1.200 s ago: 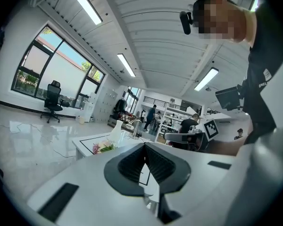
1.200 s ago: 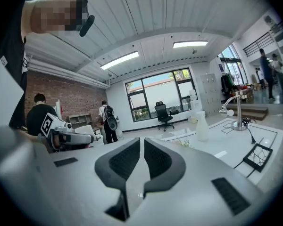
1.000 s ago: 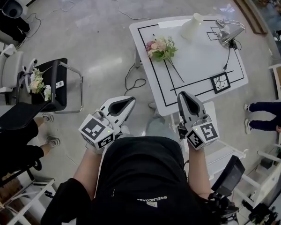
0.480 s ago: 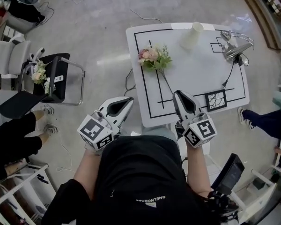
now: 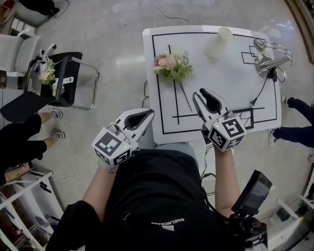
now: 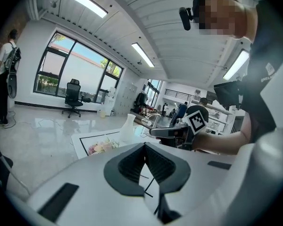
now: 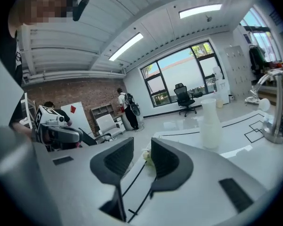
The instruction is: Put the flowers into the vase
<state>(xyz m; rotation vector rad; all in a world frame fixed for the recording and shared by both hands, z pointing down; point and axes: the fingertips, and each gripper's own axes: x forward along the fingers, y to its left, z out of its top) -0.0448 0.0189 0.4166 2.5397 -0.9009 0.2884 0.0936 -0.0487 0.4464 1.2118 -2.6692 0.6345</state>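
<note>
Two white-shelled grippers show in the head view: the left gripper (image 5: 146, 112) is by the near left corner of the one white, black-lined table (image 5: 225, 82) and the right gripper (image 5: 198, 94) is over its near edge. One bunch of flowers (image 5: 170, 66) (pink and cream blooms, green leaves, thin stems) lies flat there, well apart from the one tapered white vase (image 5: 220, 41). In the left gripper view the ribbed black pads (image 6: 129, 166) are pressed together on nothing, and in the right gripper view the pads (image 7: 114, 163) stand apart, having just been opening, with nothing between them.

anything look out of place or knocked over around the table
The bouquet lies flat on the table instead of standing in the vase, which is upright and apart from it. A second bunch of flowers sits on a black chair off the table. Nothing looks spilled or broken.
</note>
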